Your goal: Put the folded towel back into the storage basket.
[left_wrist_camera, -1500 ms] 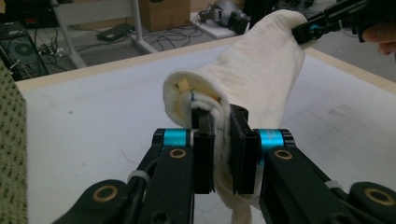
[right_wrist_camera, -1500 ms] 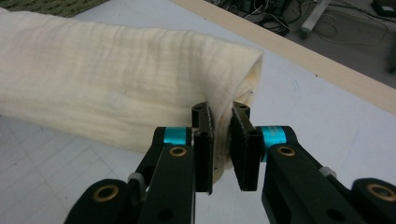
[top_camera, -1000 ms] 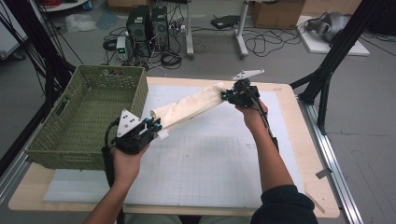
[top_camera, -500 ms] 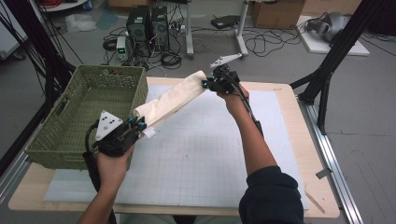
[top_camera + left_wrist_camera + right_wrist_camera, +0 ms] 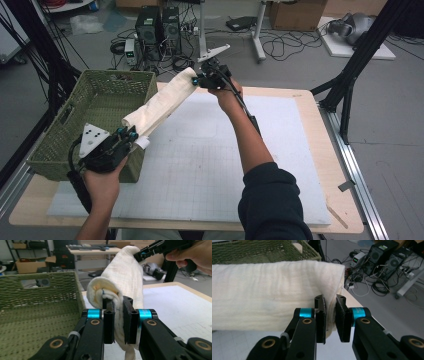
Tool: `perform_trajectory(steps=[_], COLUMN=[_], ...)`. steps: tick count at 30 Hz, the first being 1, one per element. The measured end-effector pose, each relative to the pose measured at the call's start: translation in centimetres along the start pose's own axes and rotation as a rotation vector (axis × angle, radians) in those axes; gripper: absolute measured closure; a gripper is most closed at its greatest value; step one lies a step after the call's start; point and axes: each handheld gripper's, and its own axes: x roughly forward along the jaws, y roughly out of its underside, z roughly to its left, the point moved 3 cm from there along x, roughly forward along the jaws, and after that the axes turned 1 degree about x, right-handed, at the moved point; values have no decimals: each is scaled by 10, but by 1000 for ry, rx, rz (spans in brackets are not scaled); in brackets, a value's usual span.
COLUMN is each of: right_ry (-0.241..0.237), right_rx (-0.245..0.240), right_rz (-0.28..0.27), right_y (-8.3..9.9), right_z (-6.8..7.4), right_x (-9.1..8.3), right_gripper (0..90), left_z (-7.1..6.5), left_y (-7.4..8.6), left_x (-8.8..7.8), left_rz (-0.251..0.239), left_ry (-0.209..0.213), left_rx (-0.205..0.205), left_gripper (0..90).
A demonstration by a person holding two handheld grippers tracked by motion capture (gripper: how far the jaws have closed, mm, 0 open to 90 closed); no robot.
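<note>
Right arm stretched forward, its tool (image 5: 200, 80) clamped on the far end of the cloth (image 5: 160, 102), beyond the basket's (image 5: 55, 150) far corner. Left hand low by the basket's near corner, its tool (image 5: 131, 136) pinching the near end. The cloth hangs in the air, long axis slanting along the basket's edge. No writing readable.
</note>
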Motion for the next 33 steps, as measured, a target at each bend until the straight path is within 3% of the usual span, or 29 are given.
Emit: perform_trajectory(steps=[18, 23, 33], right_ry=[-81, -110, -144], right_rx=[-23, -6, -18], right_rz=[-59, -82, -92], right_y=[-41, -46, -58], right_z=[28, 33, 47], right_x=[42, 50, 74], right_gripper=[807, 807, 807], left_z=[29, 38, 48], left_y=[-1, -1, 2], left_x=[-22, -30, -38], left_rz=[-21, -27, -26], left_ry=[-93, -118, -154], left_rx=[-29, -42, -58], left_gripper=[812, 812, 812])
